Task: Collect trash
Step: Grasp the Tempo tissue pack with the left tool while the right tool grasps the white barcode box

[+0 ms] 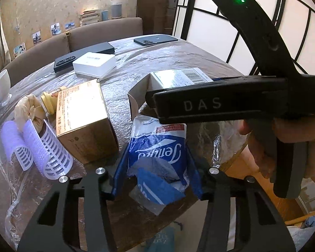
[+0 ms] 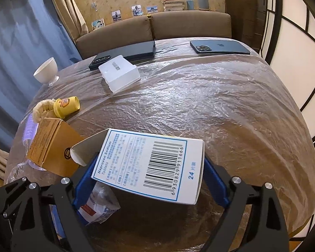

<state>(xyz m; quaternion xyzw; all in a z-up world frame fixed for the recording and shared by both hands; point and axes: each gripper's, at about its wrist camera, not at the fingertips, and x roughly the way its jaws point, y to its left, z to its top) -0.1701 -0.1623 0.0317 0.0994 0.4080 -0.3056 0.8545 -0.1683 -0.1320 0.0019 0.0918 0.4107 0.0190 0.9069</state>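
Left wrist view only: left gripper (image 1: 157, 180), jaws clenched on blue tissue wrapper (image 1: 157, 151), lower centre, at bench (image 2: 210, 105) near edge. Right wrist view: right gripper (image 2: 149, 180), jaws grasping white tablet box (image 2: 149, 163), lower centre. Bench open toward frame right.

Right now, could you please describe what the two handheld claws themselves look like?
Both are black angular frames with silver round bolts and blue fingers. In the left view the right claw shows a black body lettered "DAS" and a lit green lamp. The left claw matches.
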